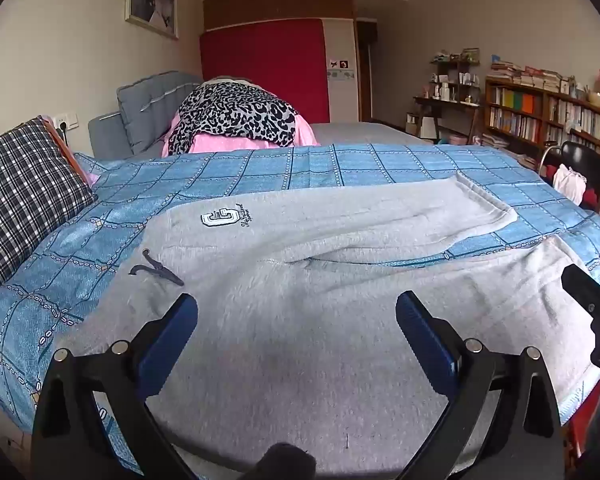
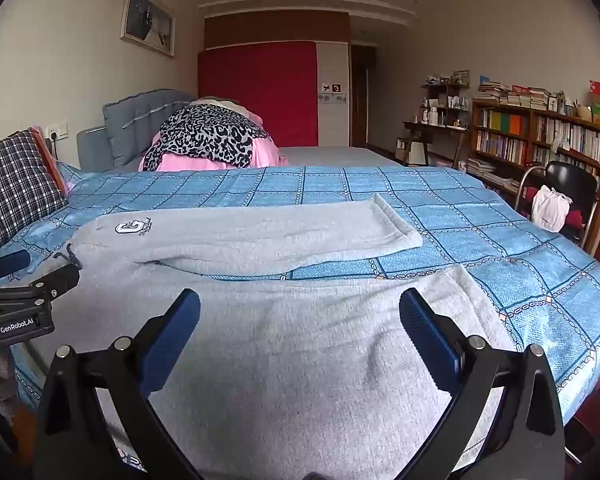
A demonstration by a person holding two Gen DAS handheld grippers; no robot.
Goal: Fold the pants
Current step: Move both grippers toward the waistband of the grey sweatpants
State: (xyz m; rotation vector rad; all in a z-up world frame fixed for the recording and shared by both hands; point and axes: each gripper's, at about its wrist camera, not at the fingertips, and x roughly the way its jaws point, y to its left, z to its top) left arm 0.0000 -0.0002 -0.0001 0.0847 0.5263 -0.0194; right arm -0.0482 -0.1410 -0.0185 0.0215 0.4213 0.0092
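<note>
Directly beneath and ahead of the left gripper [image 1: 296, 316], whose ribbed blue pads [image 1: 420, 332] stand wide apart and hold nothing, lies the soft, fuzzy grey pants [image 1: 300, 280], spread flat on the blue checked bedspread [image 1: 340, 164]. The right gripper [image 2: 299, 314] is likewise spread and empty, level over the nearer leg. Beyond, the far leg stretches rightward; its logo patch [image 1: 219, 217] lettering is unreadable. A dark drawstring [image 1: 156, 269] curls left. The nearest fabric edge is cut off.

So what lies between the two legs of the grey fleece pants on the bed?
A bare wedge of the blue checked bedspread shows between the grey fleece pants' legs, clearest in the right wrist view.
</note>
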